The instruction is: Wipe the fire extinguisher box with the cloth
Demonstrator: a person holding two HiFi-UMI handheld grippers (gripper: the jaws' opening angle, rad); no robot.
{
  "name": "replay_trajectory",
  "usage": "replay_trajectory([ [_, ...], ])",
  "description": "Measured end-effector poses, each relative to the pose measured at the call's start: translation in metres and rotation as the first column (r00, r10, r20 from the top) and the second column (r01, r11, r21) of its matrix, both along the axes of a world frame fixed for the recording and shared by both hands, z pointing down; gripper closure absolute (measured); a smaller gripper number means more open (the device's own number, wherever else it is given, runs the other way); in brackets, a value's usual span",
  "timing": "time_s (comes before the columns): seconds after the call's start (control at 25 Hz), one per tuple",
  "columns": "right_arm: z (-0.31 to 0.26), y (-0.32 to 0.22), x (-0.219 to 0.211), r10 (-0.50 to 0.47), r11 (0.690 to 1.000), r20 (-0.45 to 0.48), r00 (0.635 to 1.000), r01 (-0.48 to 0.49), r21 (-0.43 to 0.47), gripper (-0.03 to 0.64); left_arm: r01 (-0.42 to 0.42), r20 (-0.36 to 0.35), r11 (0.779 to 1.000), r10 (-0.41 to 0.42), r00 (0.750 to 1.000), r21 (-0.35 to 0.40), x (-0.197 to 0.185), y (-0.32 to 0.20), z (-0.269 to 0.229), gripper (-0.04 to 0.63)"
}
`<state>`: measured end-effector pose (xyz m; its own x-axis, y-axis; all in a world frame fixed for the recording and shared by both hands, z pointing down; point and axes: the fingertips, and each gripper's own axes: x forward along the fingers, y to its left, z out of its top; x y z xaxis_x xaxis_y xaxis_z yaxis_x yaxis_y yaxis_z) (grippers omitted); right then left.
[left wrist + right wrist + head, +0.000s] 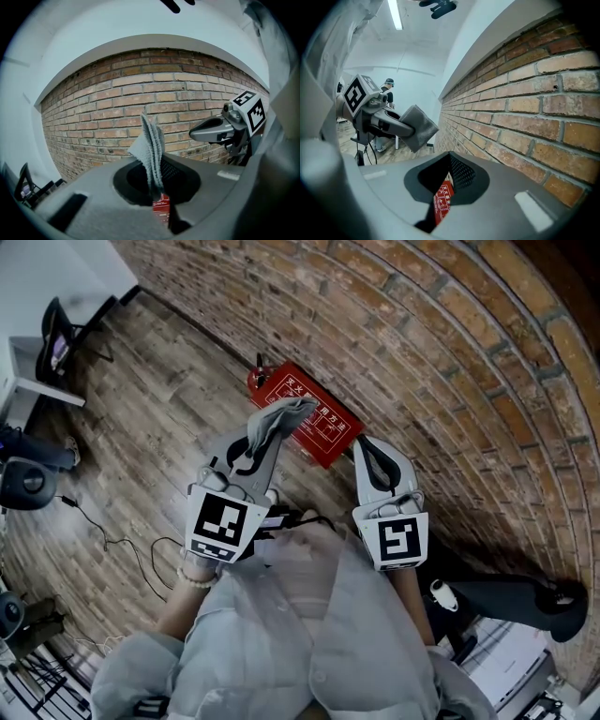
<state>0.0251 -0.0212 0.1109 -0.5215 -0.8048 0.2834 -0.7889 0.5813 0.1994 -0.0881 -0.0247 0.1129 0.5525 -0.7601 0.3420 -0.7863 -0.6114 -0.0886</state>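
One cloth is sitting pinched in the left hand-held gripper for wiping the box; right hand-held gripper is hovering closed, empty.

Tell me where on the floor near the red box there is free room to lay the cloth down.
The wood floor left of the fire extinguisher box is bare, as far as the chair and the cable. Right of the box, the strip below the brick wall is free but narrow. It is crowded at the lower right, around the black stand.
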Motion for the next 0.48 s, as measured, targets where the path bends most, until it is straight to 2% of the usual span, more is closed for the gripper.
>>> replay_trajectory([
  [0.48, 0.0021, 0.0001, -0.0001, 0.005, 1.000, -0.008, 1.000, -0.005, -0.006, 0.609, 0.001, -0.005, 1.000, -0.001, 1.000, -0.009, -0.0023, -0.0026, 0.0036, 0.583],
])
